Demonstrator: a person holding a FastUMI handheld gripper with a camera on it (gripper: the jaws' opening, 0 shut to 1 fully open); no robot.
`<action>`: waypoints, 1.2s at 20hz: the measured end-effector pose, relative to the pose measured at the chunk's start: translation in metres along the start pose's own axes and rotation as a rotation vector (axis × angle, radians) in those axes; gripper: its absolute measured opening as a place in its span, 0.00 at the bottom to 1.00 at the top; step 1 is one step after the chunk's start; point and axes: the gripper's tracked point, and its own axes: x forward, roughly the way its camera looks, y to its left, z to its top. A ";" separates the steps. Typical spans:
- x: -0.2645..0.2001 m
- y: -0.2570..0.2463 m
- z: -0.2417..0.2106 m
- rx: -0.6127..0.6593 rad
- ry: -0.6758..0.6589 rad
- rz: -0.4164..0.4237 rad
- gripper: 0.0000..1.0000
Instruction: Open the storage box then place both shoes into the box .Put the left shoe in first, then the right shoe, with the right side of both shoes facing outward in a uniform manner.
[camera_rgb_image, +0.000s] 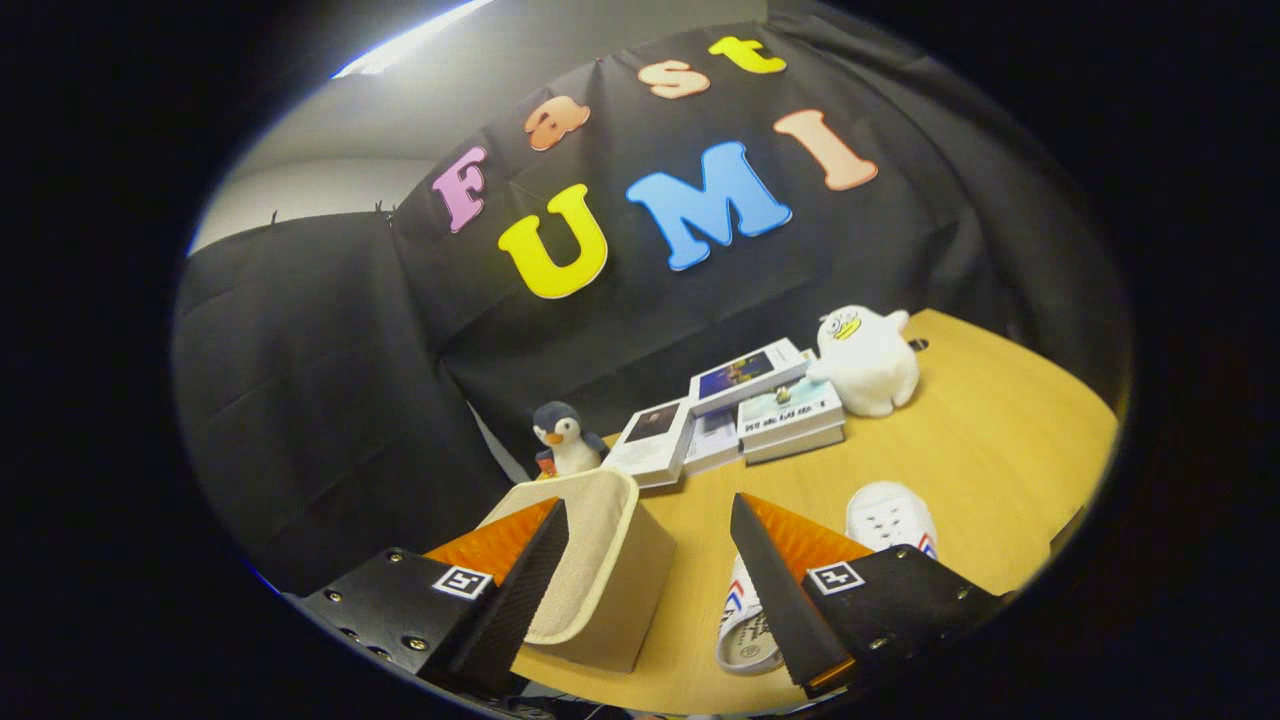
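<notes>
Presently: gripper (650, 590) wide apart, holding nothing. Storage box (610, 590) stands beside it, lid state unclear. White shoe (888, 518) beside box, unpacked.

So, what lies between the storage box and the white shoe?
Bare wooden table in the gripper view; the open tongs straddle it, between storage box and shoe.

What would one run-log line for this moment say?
gripper: open, holding nothing | storage box: beige, beside left finger, lid state unclear | white shoes: on table by right finger, outside box
</notes>
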 end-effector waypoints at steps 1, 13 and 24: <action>0.005 0.004 -0.009 0.047 0.034 0.023 0.99; 0.036 0.047 -0.086 0.475 0.330 0.182 0.96; 0.038 0.062 -0.107 0.599 0.447 0.198 0.68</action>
